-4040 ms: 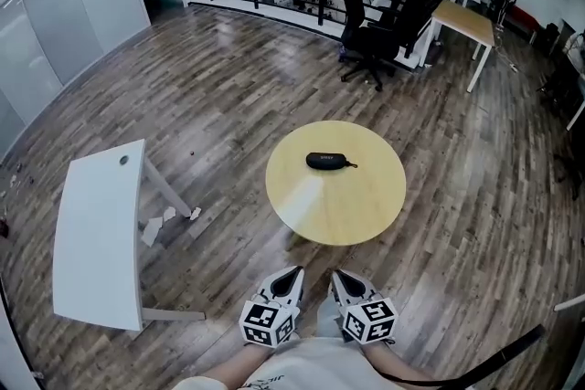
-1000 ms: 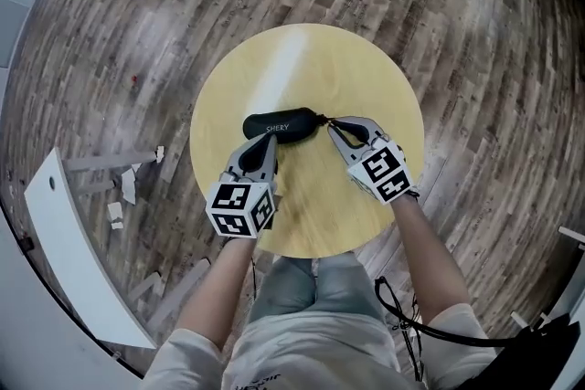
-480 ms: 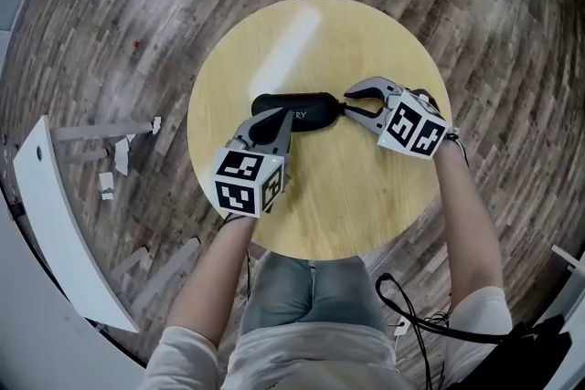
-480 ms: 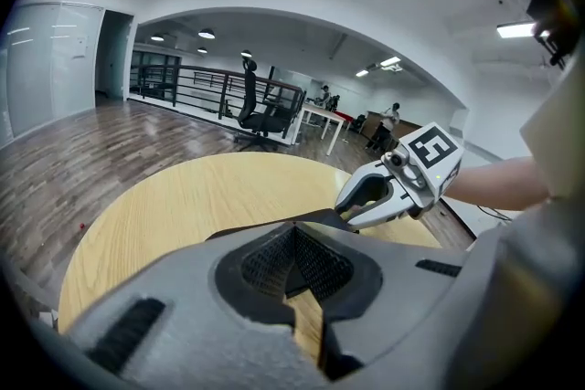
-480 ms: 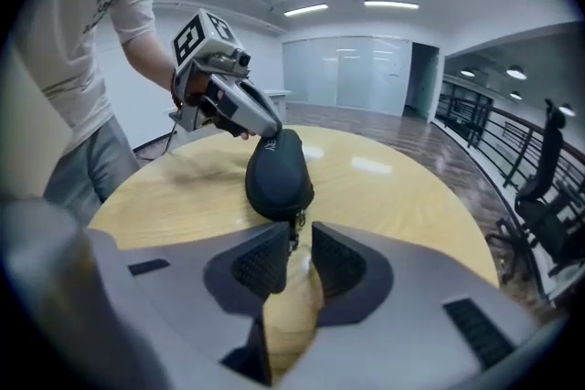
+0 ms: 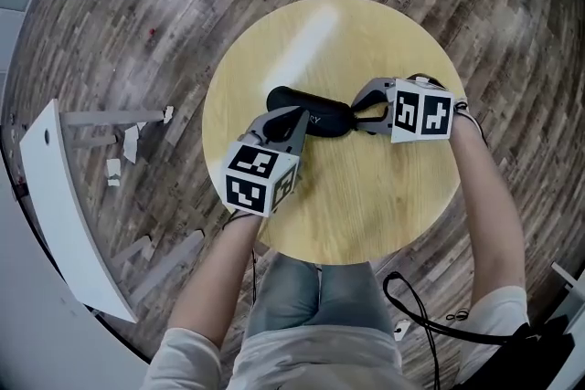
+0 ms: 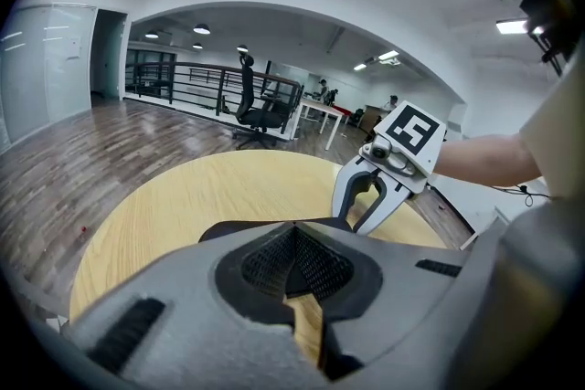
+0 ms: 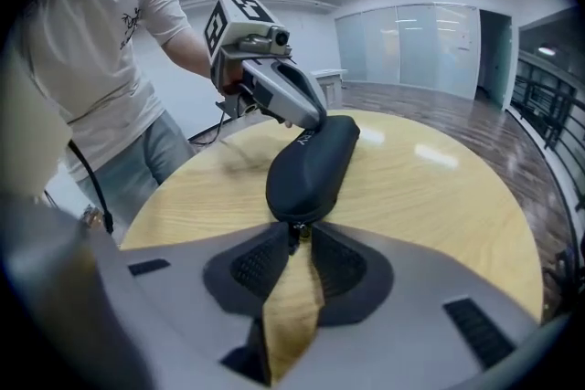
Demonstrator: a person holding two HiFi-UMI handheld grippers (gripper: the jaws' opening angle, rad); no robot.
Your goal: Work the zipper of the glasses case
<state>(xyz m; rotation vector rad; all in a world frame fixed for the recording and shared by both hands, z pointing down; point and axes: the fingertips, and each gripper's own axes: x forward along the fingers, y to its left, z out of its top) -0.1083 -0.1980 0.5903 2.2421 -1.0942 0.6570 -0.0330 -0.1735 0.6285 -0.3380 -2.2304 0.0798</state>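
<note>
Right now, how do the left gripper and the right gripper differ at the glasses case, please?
The left gripper rests on the middle of the glasses case; the right gripper is at its end. The left gripper's jaws are together; the right gripper's are opening, the zipper pull between them. Both carry marker cubes.

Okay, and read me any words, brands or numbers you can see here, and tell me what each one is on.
Nothing here can be quoted as readable text.
glasses case: white lettering on its top, mostly covered by the left tool; cannot be read.
T-shirt: small dark chest print, too blurred to read.
marker cubes on both tools: black and white square patterns only, no letters or numbers.
</note>
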